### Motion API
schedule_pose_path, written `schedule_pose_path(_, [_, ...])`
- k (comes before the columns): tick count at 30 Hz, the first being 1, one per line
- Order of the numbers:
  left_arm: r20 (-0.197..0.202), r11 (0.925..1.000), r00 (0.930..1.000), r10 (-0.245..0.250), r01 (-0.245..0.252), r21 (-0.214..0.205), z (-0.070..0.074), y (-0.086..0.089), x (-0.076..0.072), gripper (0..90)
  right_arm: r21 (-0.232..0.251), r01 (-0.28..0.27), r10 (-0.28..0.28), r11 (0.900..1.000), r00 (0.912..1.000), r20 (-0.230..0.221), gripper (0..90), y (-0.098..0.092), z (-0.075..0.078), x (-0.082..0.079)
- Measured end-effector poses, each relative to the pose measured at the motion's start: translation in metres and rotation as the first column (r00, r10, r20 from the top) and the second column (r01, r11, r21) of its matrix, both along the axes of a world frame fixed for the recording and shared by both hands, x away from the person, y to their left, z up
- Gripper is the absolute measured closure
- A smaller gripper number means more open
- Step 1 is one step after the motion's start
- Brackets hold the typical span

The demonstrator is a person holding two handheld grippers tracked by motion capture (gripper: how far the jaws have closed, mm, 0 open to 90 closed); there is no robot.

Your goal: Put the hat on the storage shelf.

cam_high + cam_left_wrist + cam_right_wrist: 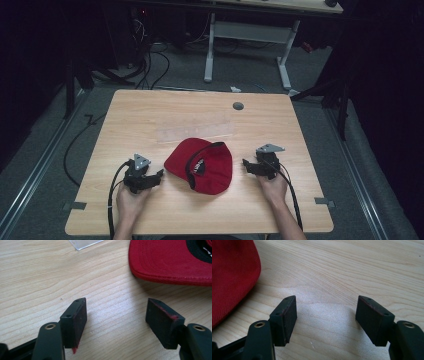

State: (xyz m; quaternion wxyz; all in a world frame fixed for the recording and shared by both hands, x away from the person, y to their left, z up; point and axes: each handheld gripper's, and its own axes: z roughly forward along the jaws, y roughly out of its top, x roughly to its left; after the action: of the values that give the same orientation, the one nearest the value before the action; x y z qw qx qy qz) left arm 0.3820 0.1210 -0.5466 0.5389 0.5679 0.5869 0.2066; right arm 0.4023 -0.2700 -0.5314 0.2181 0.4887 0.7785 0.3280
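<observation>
We have the left gripper [159, 174] resting low on the wooden table [150, 107] at about eight o'clock from the red cap [212, 172], its jaws spread wide with only bare wood grain between them; the left gripper view puts the cap's brim [170, 267] just beyond the jaws toward one o'clock, near but not touching, which reads to us as a staging spot from which the brim edge can be taken without reaching across the crown. The cap itself lies at the middle of the table's near half, apparently upside down, since a dark inner band [192, 162] and a pale label show in the opening, though the high view is too small for us to be sure of the label. A clear plastic sheet [195, 131] lies flat at twelve o'clock from the cap, just beside it, and a small grey disc [238, 106] sits farther back toward one o'clock. At three o'clock from the cap we hold the right gripper [245, 164], likewise gaping wide and empty, with red fabric only at the left edge of its own view. We judge that flanking the cap lets both tools close on opposite edges together.
</observation>
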Motion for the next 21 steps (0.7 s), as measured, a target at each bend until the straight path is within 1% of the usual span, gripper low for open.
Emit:
schedule_pose_path(8, [-0.002, 1.0, 1.0, 0.002, -0.002, 0.004, -0.0002, -0.0001, 0.0002, 31.7, -0.001, -0.005, 0.005, 1.0, 1.0, 0.001, 33.5, -0.0003, -0.0001, 0.0001])
schedule_pose_path(13, [-0.003, 1.0, 1.0, 0.004, -0.004, 0.003, -0.0002, -0.0006, 0.0003, 31.0, -0.005, -0.006, 0.005, 1.0, 0.9999, -0.016, 34.2, 0.0004, 0.0014, -0.0011])
schedule_pose_path(15, [-0.003, 1.0, 1.0, 0.002, -0.001, 0.007, -0.0003, -0.0005, 0.0002, 30.3, -0.006, -0.016, 0.016, 0.9999, 0.9995, -0.028, 37.4, 0.0003, 0.003, -0.001])
schedule_pose_path(18, [-0.004, 1.0, 1.0, 0.0, 0.0, 0.007, -0.0004, -0.0007, 0.0001, 29.8, 0.044, -0.03, 0.031, 0.9986, 0.9987, -0.041, 40.3, -0.0027, 0.0043, -0.0009])
schedule_pose_path(21, [-0.004, 1.0, 1.0, -0.001, 0.001, 0.007, -0.0004, -0.0008, 0.0001, 29.1, 0.086, -0.042, 0.045, 0.9954, 0.9983, -0.038, 41.1, -0.0024, 0.0082, -0.0031])
